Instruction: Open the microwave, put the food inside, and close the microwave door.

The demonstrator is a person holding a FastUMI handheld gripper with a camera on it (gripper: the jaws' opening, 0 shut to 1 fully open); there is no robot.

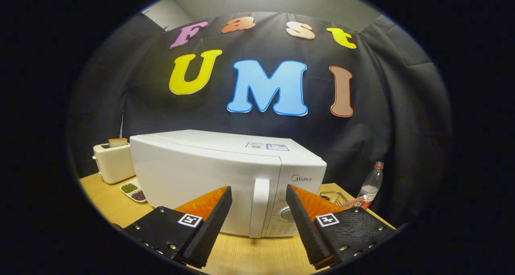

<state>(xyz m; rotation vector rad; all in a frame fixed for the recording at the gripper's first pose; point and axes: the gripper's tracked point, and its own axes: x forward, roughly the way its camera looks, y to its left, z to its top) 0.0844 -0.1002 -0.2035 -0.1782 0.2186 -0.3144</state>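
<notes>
A white microwave [209,174] stands on the wooden table [245,255] with its door closed. Its vertical door handle [258,207] lies just ahead of my fingers, lined up with the gap between them. My gripper [258,194] is open and holds nothing. A small white dish [134,191] with green and dark food sits on the table left of the microwave, next to the toaster.
A cream toaster [114,161] with a slice of bread in it stands at the back left. Right of the microwave are a wire rack [334,196], a striped straw [353,202] and a clear plastic bottle [371,185] with a red cap.
</notes>
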